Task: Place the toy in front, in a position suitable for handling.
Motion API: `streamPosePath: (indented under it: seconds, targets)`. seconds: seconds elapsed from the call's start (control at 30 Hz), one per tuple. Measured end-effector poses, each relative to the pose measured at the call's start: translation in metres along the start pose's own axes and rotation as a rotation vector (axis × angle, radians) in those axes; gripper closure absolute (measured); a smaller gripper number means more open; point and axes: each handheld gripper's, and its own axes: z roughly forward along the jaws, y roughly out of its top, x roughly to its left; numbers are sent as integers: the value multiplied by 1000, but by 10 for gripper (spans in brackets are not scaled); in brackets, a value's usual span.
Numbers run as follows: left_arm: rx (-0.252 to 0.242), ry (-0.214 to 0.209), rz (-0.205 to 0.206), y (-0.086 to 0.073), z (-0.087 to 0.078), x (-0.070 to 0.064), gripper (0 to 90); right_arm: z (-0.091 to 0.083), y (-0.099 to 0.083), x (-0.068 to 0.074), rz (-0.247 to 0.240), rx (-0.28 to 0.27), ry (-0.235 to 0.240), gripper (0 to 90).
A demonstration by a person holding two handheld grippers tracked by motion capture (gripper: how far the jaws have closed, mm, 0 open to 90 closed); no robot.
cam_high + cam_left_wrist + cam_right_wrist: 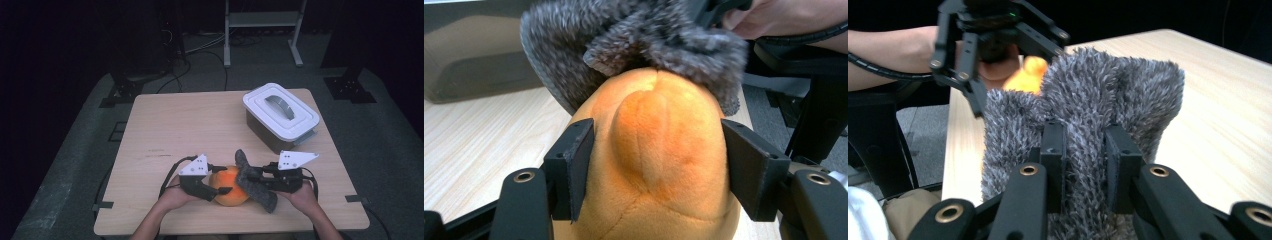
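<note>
Near edge of the wooden bench (165, 130), seen from above: the left gripper (216, 191) and right gripper (256, 176) meet over an orange plush toy (227, 189) and a grey fuzzy sock (254, 181). The toy rests on the bench just in front of the person, between the two hands. The left gripper's jaws are clamped on the toy, one pad pressed into each flank, as the left gripper view shows on the orange plush toy (659, 150). The sock drapes over the toy's far end, touching it; its pile is visible as the grey fuzzy sock (634, 45) above the orange seam. In the right gripper view the jaws are closed on a fold of the grey fuzzy sock (1088, 125), pinching the fabric between them, with the left gripper (979, 103) and a patch of the orange plush toy (1028, 75) beyond. A white lidded box (281, 116) with a grey handle stands well apart at the far right of the bench.
</note>
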Motion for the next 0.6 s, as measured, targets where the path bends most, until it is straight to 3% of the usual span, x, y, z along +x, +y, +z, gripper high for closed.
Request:
streamPosePath:
  seconds: [0.1, 0.2, 0.27, 0.33, 0.5, 0.6]
  targets:
    - [0, 0, -4, 0, 1, 0, 336, -4, 2, 1, 1, -7, -17, 733]
    - [2, 2, 2, 1, 2, 0, 335, 1, 11, 10, -33, -29, -5, 733]
    - [8, 7, 6, 2, 2, -1, 330, 8, 13, 14, -67, -2, -14, 734]
    - [7, 8, -2, 2, 2, -1, 319, 9, 11, 12, -60, -4, -8, 737]
    - [16, 3, 4, 6, 3, -2, 181, 3, 4, 5, -61, 13, -34, 736]
    - [21, 12, -28, 2, 4, 2, 143, -1, 1, 0, -43, 17, -53, 736]
